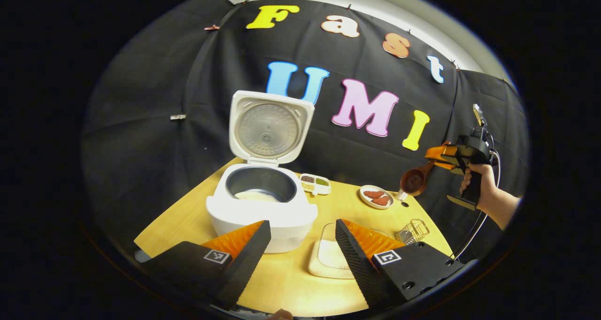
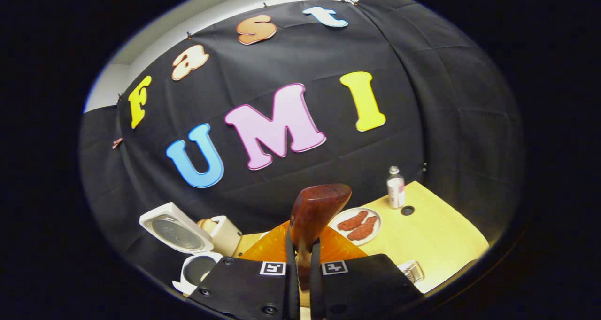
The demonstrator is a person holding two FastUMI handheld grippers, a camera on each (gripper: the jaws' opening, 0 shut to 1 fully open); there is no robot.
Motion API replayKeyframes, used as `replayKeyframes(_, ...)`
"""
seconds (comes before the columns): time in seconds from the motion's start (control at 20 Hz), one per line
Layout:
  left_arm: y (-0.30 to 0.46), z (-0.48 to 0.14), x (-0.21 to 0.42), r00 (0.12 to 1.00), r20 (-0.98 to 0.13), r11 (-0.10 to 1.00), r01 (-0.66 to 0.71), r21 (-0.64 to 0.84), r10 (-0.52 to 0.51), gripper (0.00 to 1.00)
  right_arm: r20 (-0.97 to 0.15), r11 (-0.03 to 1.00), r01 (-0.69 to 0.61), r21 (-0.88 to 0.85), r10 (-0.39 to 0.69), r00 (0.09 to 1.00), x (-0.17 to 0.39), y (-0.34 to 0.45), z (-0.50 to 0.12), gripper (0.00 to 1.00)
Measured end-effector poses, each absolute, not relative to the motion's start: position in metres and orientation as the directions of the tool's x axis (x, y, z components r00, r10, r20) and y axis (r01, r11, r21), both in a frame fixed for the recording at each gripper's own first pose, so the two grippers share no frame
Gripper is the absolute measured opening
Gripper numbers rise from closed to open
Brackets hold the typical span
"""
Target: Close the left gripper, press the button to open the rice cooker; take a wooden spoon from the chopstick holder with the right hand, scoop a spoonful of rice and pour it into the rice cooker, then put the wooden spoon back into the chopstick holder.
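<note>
Wooden spoon [image 2: 313, 212] clamped between the right gripper's [image 2: 303, 259] fingers, raised above the table [image 2: 436, 235]. Left gripper [image 1: 303, 245] spread wide before the rice cooker [image 1: 261, 207], whose lid [image 1: 270, 129] stands open; chopstick holder [image 1: 412, 230] to the right.

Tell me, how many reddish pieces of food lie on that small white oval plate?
2. Both lie side by side on the small white oval plate, one reddish piece farther back, the other reddish piece nearer the plate's right end.
</note>
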State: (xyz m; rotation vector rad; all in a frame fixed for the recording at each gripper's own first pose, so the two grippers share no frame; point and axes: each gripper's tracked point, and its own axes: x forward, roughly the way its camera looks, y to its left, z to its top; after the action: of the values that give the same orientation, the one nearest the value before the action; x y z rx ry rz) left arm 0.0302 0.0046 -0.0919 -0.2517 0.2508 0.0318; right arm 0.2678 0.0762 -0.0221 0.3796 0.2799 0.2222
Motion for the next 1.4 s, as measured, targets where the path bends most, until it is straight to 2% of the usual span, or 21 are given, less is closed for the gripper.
replayKeyframes(0.2,-0.024,-0.081,0.049,0.972,-0.233,0.974,-0.030,-0.223,-0.024,0.95,-0.273,0.928,-0.095,0.360,0.203,0.941,0.275,0.017,-0.049,0.13)
replayKeyframes(0.45,-0.042,-0.084,0.063,0.964,-0.265,0.980,-0.041,-0.193,-0.012,0.95,-0.330,0.935,-0.025,0.354,0.150,0.932,0.281,-0.034,-0.089,0.13)
replayKeyframes(0.85,-0.043,-0.060,0.078,0.954,-0.284,0.980,-0.136,-0.143,0.091,0.95,-0.468,0.927,0.074,0.368,0.115,0.876,0.278,-0.069,-0.184,0.13)
replayKeyframes(1.15,-0.021,-0.026,0.092,0.957,-0.236,0.972,-0.199,-0.126,0.165,0.95,-0.545,0.918,0.131,0.374,0.103,0.832,0.282,-0.068,-0.236,0.14)
replayKeyframes(1.35,0.014,-0.004,0.097,0.953,-0.193,0.963,-0.255,-0.085,0.235,0.95,-0.547,0.890,0.169,0.424,0.102,0.831,0.281,-0.069,-0.240,0.24)
replayKeyframes(1.4,0.022,0.001,0.099,0.951,-0.187,0.960,-0.266,-0.090,0.246,0.95,-0.546,0.892,0.172,0.419,0.096,0.832,0.278,-0.072,-0.238,0.38)
